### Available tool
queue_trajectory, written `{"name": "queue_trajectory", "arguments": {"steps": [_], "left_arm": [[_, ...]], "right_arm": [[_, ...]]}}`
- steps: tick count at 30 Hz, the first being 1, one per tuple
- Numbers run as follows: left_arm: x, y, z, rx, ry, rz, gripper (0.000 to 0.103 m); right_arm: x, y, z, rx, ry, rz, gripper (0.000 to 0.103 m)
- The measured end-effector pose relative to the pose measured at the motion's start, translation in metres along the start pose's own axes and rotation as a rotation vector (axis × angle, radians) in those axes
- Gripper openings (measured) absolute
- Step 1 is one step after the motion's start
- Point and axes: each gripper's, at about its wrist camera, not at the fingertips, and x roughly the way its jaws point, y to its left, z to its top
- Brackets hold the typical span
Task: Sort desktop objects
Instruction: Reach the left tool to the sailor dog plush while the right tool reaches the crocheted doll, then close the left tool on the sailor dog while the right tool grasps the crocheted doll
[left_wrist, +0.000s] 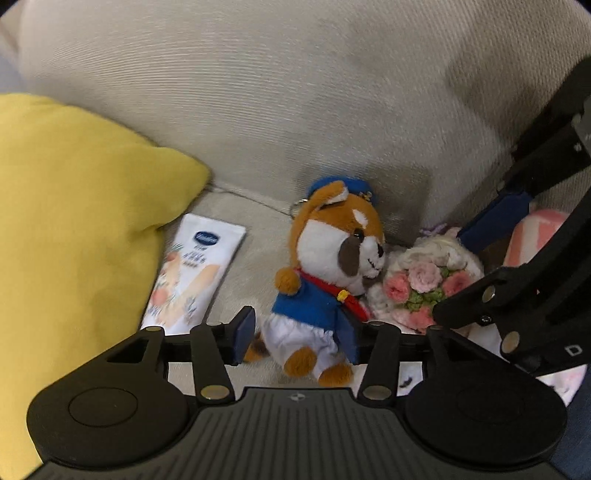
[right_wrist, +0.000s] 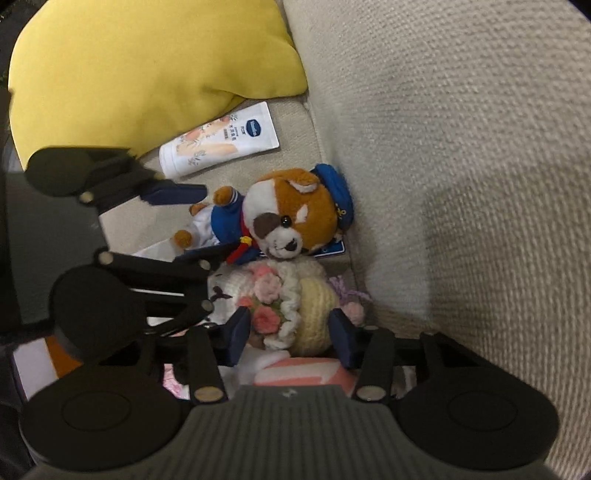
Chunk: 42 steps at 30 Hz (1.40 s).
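Left tongs spread, plush dog straddled untouched, right tongs spread around crochet doll, tube seen at ten o'clock.

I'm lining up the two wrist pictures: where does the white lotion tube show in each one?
Left wrist view: the lotion tube lies left of centre, between the yellow cushion and the plush dog.
Right wrist view: the lotion tube lies upper left of centre, just below the yellow cushion and above the plush dog.
Shared landmark: the yellow cushion.
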Motion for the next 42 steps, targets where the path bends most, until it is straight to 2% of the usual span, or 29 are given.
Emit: {"name": "queue_trajectory", "arguments": {"steps": [5,7,10,19,23,26,28,31,34,35,37,41,42], "left_arm": [[0.018,-0.006,-0.002,0.059,0.027,-0.012,0.059],[0.02,-0.006,-0.004,0.05,0.026,-0.022,0.052],[0.018,-0.004,-0.007,0.015,0.02,-0.021,0.048],[-0.019,0.024,-0.025,-0.191,0.024,0.004,0.043],[-0.038,0.04,-0.037,-0.302,0.023,-0.03,0.043],[-0.041,0.045,-0.047,-0.34,0.028,0.006,0.043],[-0.038,0.046,-0.054,-0.378,0.041,0.002,0.043],[-0.031,0.044,-0.059,-0.421,0.043,-0.017,0.043],[-0.033,0.044,-0.061,-0.444,0.018,-0.017,0.043],[-0.034,0.035,-0.057,-0.449,0.015,-0.019,0.043],[-0.036,0.034,-0.058,-0.455,0.012,-0.019,0.043],[-0.043,0.031,-0.065,-0.468,-0.004,-0.017,0.043],[-0.039,0.04,-0.058,-0.471,-0.007,-0.018,0.043]], "right_arm": [[0.006,0.002,0.003,-0.023,0.014,0.0,0.047],[0.007,0.001,0.004,-0.03,0.014,0.004,0.047],[0.007,0.001,0.003,-0.043,0.006,0.006,0.045],[-0.007,0.015,0.007,-0.14,-0.072,-0.033,0.037],[-0.012,0.031,0.018,-0.228,-0.121,-0.054,0.036],[-0.016,0.044,0.028,-0.316,-0.162,-0.054,0.036],[-0.01,0.05,0.035,-0.35,-0.172,-0.065,0.038],[-0.002,0.049,0.043,-0.306,-0.15,-0.107,0.043],[-0.01,0.041,0.039,-0.208,-0.13,-0.107,0.066],[-0.013,0.039,0.036,-0.171,-0.124,-0.114,0.068],[-0.017,0.034,0.03,-0.107,-0.109,-0.109,0.068],[-0.006,0.024,0.021,0.024,-0.024,-0.072,0.067],[-0.006,0.023,0.016,0.044,-0.011,-0.071,0.067]]}}
